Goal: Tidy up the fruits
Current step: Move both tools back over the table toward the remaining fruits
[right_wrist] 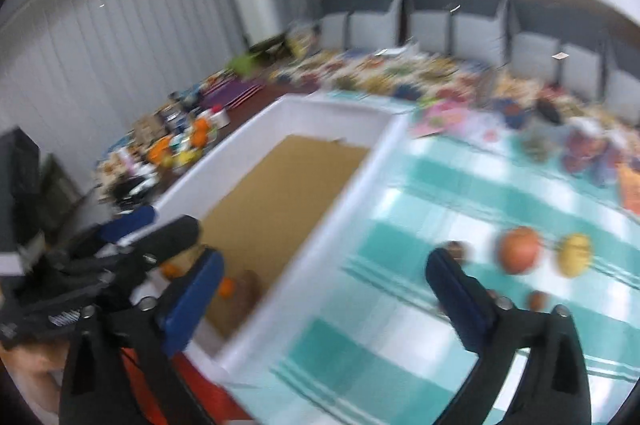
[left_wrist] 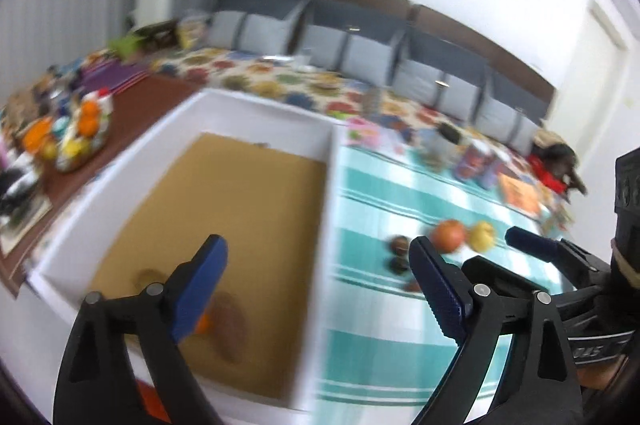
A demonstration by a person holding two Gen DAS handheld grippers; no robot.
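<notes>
Both views motion-blurred, details soft.

My left gripper [left_wrist: 320, 285]: jaws spread wide, nothing between them. It hangs over the right wall of the white rectangular box with brown cardboard floor [left_wrist: 332, 185]; left finger over the box interior, right finger over the teal-and-white checked cloth [left_wrist: 380, 193] covering the surface.

My right gripper [right_wrist: 324, 289]: jaws also released, gripping nothing. It straddles the same box wall, left finger over the box, right finger over the cloth. In the left wrist view it shows at the right edge [left_wrist: 532, 245], just beside my left one.

Fruit inside the box, near corner: a small orange fruit [right_wrist: 226, 286] touching a brown oval fruit [right_wrist: 249, 291]; a second small orange piece [right_wrist: 170, 269] near them, partly hidden behind my left gripper.

Fruit on the cloth, right of the box: a round red-orange apple-like fruit [left_wrist: 448, 234] just beside a yellow fruit [left_wrist: 482, 236], with a dark round fruit [left_wrist: 398, 244] to their left and another dark one [left_wrist: 399, 264] just below it. One small reddish-brown fruit [right_wrist: 537, 300] sits nearer to me. Cannot tell the exact kinds.

Far left, on the dark brown surface: a cluttered basket of orange and yellow items [left_wrist: 80, 137].
</notes>
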